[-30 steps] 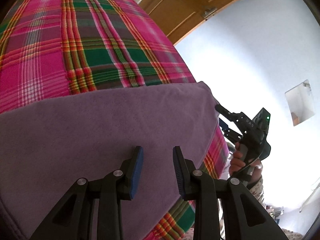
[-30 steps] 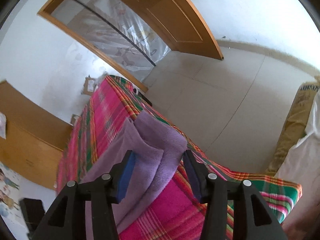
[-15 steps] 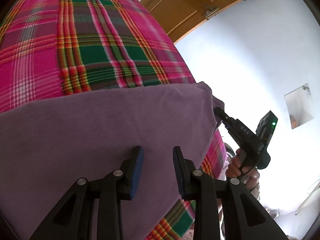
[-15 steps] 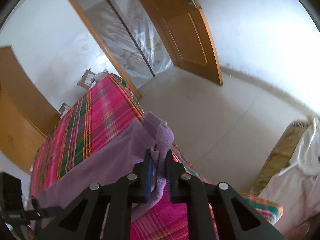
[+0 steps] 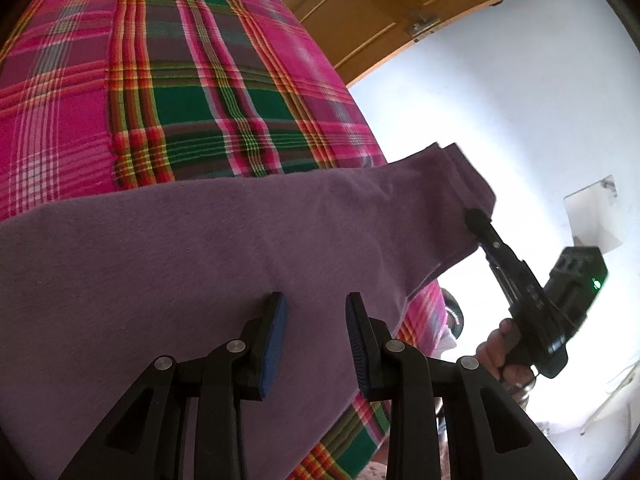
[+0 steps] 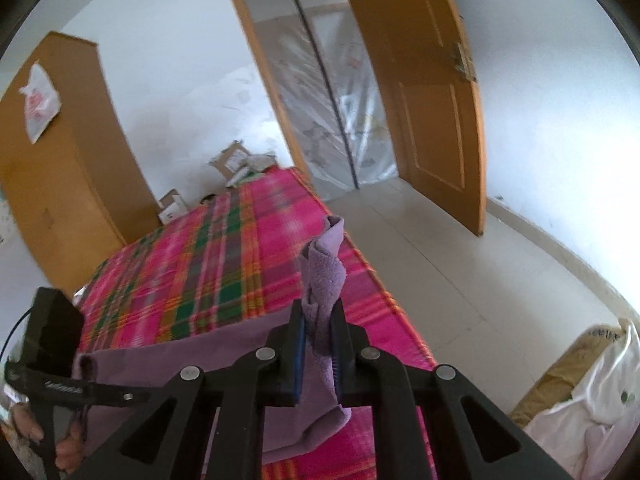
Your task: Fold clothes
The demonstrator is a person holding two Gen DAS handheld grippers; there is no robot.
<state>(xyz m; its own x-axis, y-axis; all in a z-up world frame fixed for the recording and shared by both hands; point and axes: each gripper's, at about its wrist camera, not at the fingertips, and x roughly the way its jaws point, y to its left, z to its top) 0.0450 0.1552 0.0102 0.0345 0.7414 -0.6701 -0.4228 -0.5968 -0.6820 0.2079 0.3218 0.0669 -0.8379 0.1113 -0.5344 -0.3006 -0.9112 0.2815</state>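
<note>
My right gripper (image 6: 319, 344) has its jaws clamped on a bunched fold of the soft purple knit garment (image 5: 208, 264), and the pinched cloth sticks up past the blue pads in a twisted tongue that rises above the pink, green and orange plaid bed cover (image 6: 208, 264). From the left wrist camera I see that same gripper out to the side, its black tip biting the raised corner of the garment while a hand (image 5: 502, 354) grips its handle. The lifted corner hangs clear of the bed, and the rest of the purple cloth lies spread flat across the plaid cover toward me.

My left gripper (image 5: 314, 340) hovers low over the flat part of the garment with its jaws apart, nothing between the blue pads. In the right wrist camera it shows at the far edge of the cloth, beside a rolled purple hem.

Beyond the bed stands an open orange-brown wooden door (image 6: 432, 92), next to a doorway covered with clear plastic sheeting (image 6: 320, 92)
</note>
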